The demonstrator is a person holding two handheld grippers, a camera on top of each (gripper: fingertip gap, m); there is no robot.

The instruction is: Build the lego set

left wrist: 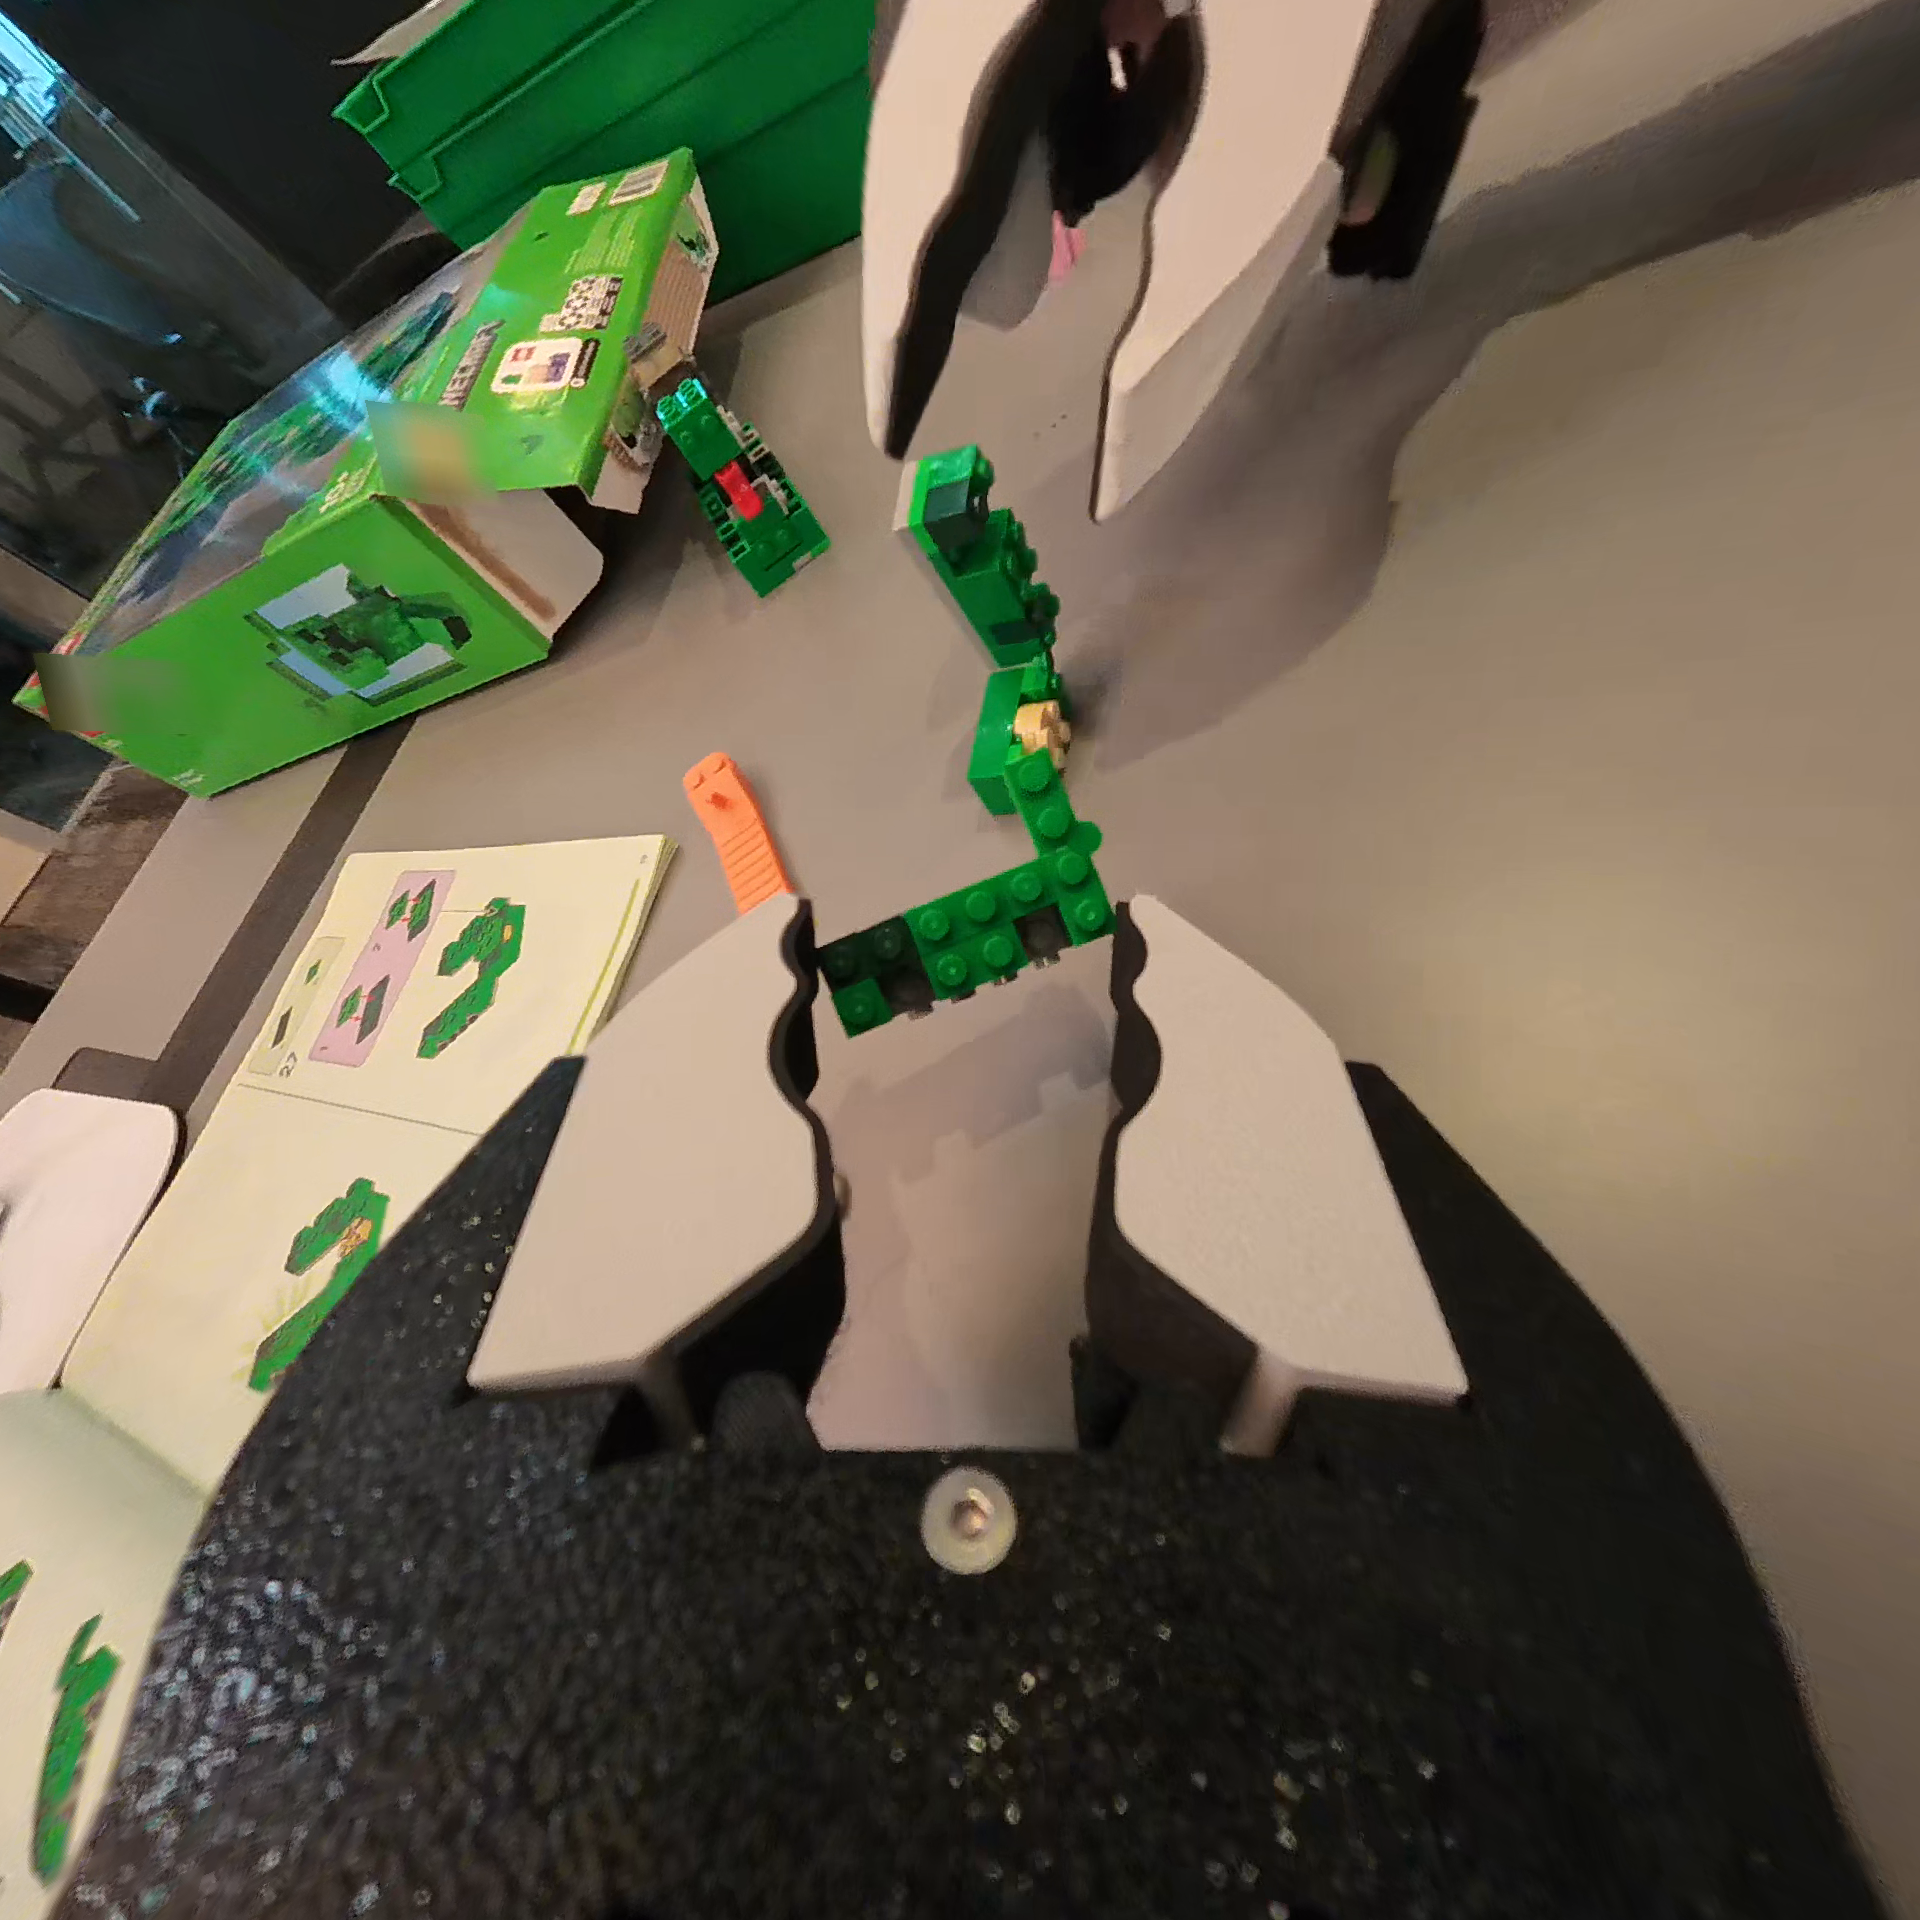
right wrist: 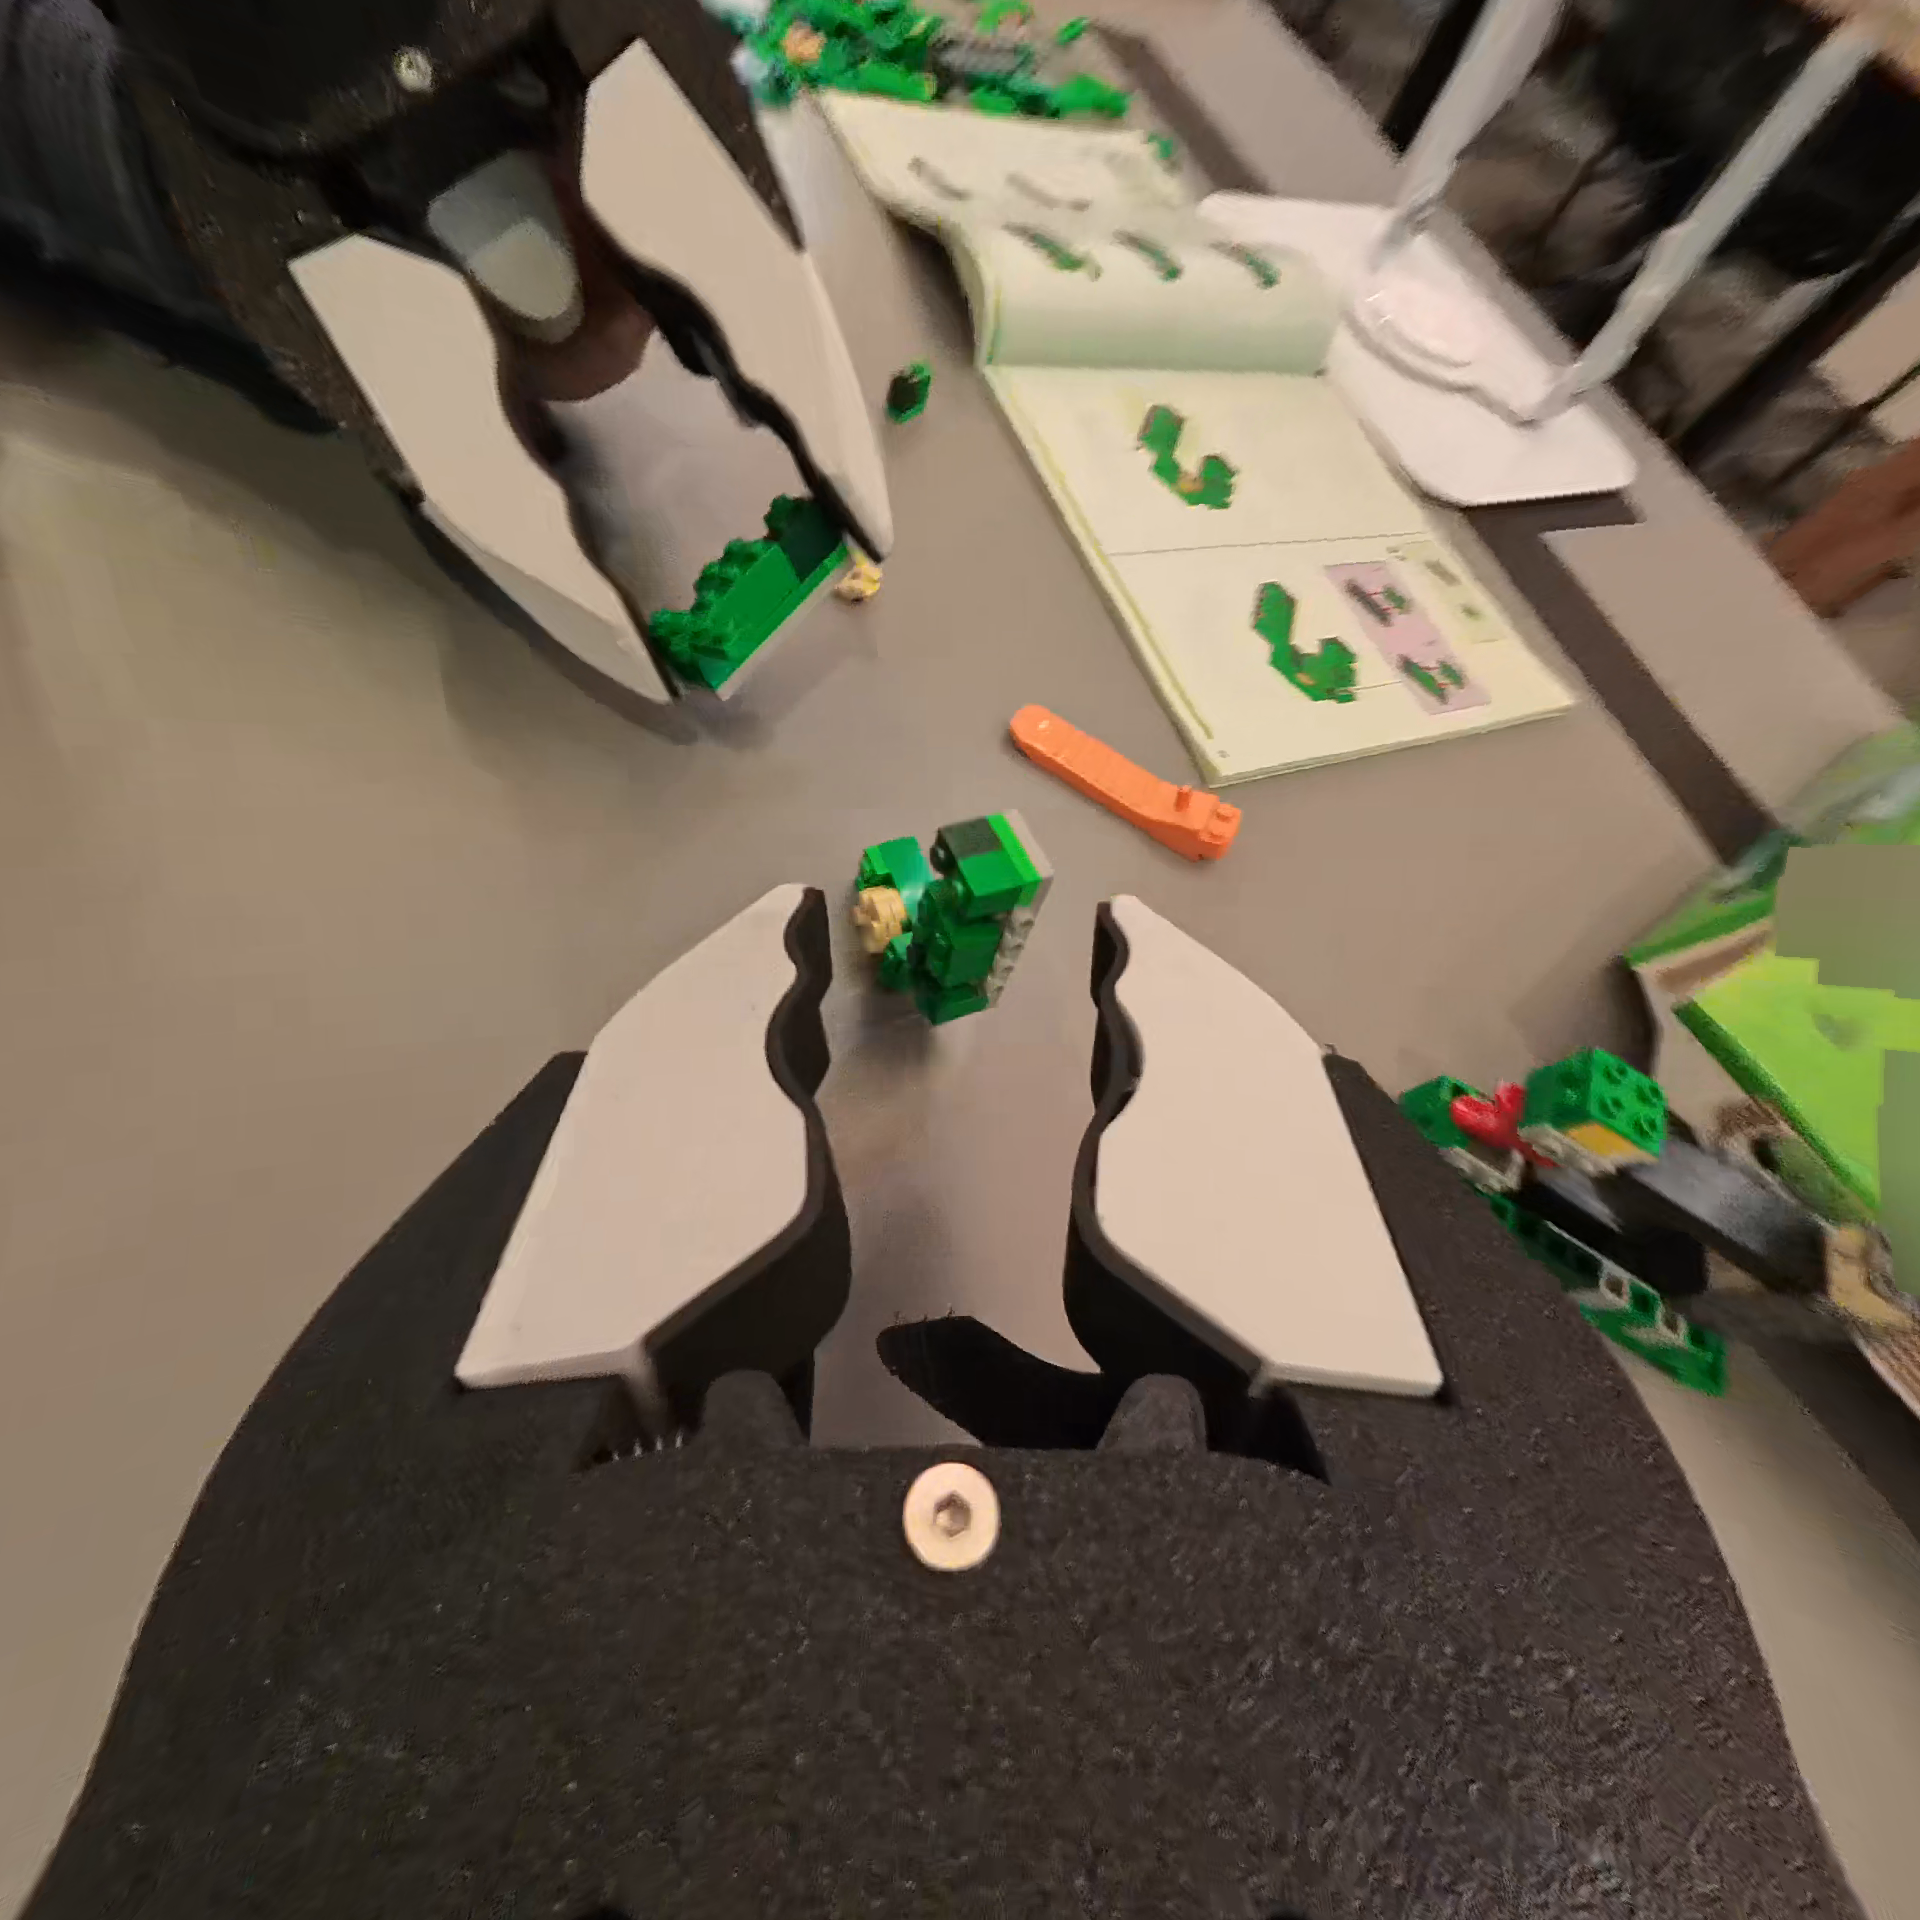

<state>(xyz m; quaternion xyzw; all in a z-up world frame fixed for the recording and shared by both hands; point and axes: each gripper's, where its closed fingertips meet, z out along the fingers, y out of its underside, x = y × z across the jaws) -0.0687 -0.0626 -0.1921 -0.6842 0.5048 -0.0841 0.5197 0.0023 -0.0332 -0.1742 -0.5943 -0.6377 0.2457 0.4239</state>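
My left gripper (left wrist: 964, 920) is shut on a flat green L-shaped brick assembly (left wrist: 977, 935), one fingertip at each end. The right wrist view shows the same gripper (right wrist: 774, 613) holding this assembly (right wrist: 743, 608) low over the grey table. My right gripper (right wrist: 961, 914) is open and empty. A small chunky green assembly with a tan piece (right wrist: 961, 914) lies on the table just ahead of its fingertips. In the left wrist view the right gripper (left wrist: 997, 478) hangs open right above that assembly (left wrist: 982, 551).
An orange brick separator (right wrist: 1122, 795) lies beside the open instruction booklet (right wrist: 1247, 520). A green set box (left wrist: 364, 520) and another green assembly with a red part (left wrist: 743, 488) lie near it. Loose green pieces (right wrist: 914, 52) and a white stand base (right wrist: 1486, 416) are far off. Green bins (left wrist: 623, 104) stand behind. My right fingertips sit around 9 cm from my left ones.
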